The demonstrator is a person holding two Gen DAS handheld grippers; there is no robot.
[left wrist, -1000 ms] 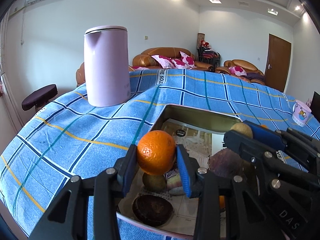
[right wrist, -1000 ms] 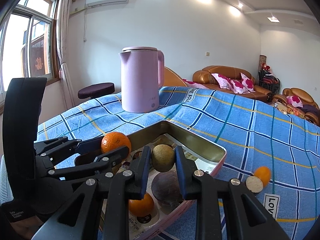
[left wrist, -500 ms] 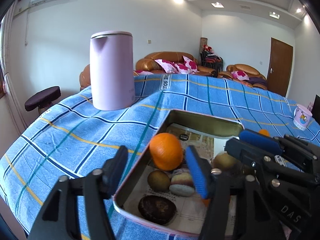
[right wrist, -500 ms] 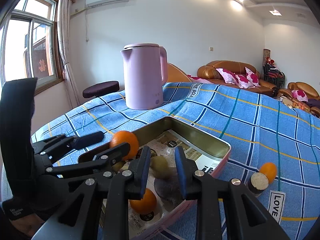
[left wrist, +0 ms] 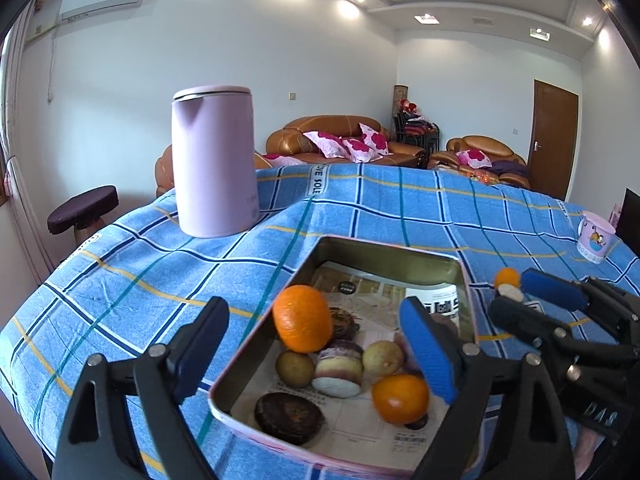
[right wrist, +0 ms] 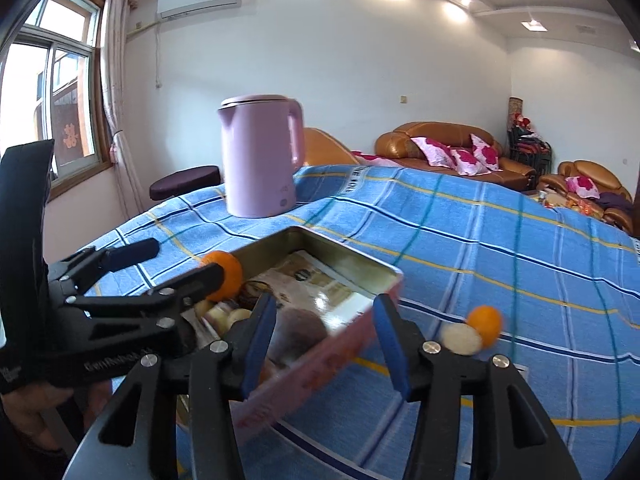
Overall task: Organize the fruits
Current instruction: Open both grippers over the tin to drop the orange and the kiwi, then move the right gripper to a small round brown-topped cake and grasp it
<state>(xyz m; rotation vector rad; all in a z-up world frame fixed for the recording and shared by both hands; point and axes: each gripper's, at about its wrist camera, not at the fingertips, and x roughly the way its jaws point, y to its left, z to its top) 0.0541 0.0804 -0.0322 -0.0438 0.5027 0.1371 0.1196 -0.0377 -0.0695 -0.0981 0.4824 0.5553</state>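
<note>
A shallow metal tin (left wrist: 390, 250) with a pink outside and printed paper on its floor lay on the checked cloth. Inside it a large orange (left wrist: 303, 318) sat high against the left wall, on top of other fruit. Below it were a brown-green round fruit (left wrist: 295, 368), a purple and cream cut piece (left wrist: 339, 367) and a pale yellow-green fruit (left wrist: 385, 357), close together. Nearer the front lay a dark wrinkled fruit (left wrist: 289, 417) and a smaller orange (left wrist: 400, 398). Outside the tin, on the cloth to its right, a small orange fruit (right wrist: 485, 321) touched a pale round piece (right wrist: 461, 339).
</note>
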